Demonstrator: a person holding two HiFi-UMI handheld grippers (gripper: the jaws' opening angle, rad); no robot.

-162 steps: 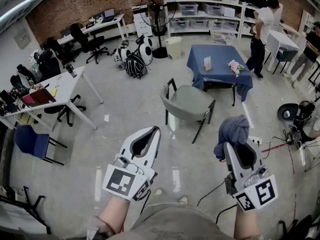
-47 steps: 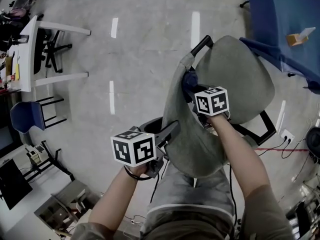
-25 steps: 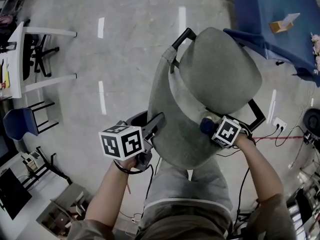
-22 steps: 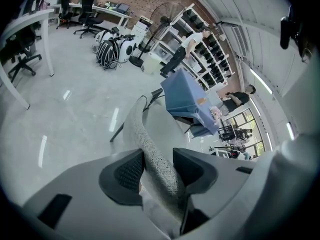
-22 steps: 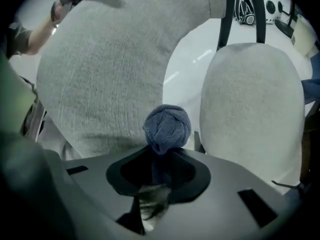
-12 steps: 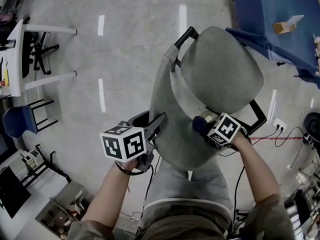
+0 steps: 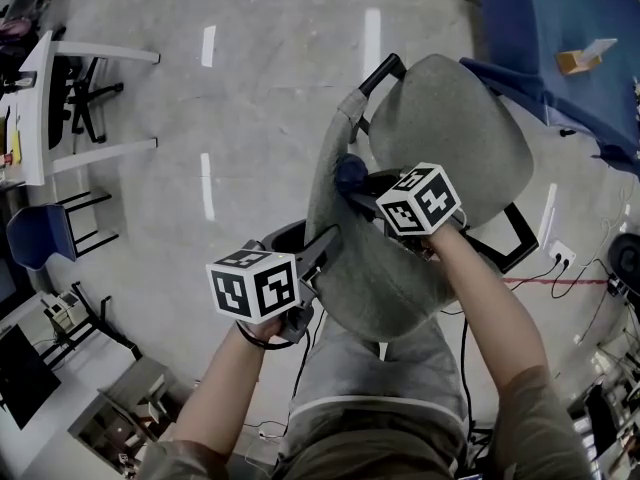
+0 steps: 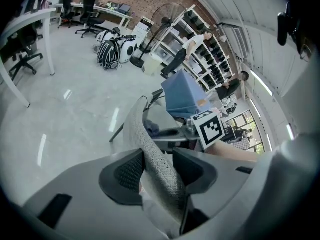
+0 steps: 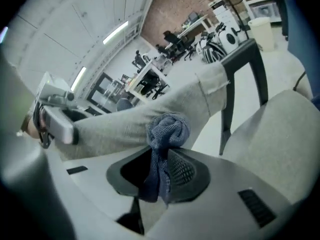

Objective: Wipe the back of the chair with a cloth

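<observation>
Jaws of the left gripper [image 8: 156, 170] are closed on the top edge of the chair back [image 8: 145, 149], with grey fabric pinched between both pads; in the head view the left gripper [image 7: 325, 245] grips the near part of the chair back [image 7: 378, 268] and steadies it; its position is unchanged from a second ago. Jaws of the right gripper [image 9: 159, 171] are clamped on the cloth [image 9: 168, 128], a dark blue wad bunched ahead of the fingertips and pressed against the seat-side face of the back.

Change: a second ago the right gripper stood at the end of the back beside the nearer armrest [image 7: 522, 230]; it has since swept along the curve; the right gripper [image 7: 368, 188] now holds the cloth [image 7: 350, 173] close to the opposite end, just below the top edge, near the farther armrest [image 7: 385, 72] and across from the seat [image 7: 455, 138].

Meaning for the task: one stroke across most of the inner face appears complete; wiping is judged under way, not finished; the outer face of the back, turned toward the person, shows no contact with the cloth at this moment; a return stroke or a shift to the outer face would plausibly follow; the likely risk is the wad dragging out of the jaws against the coarse fabric.
</observation>
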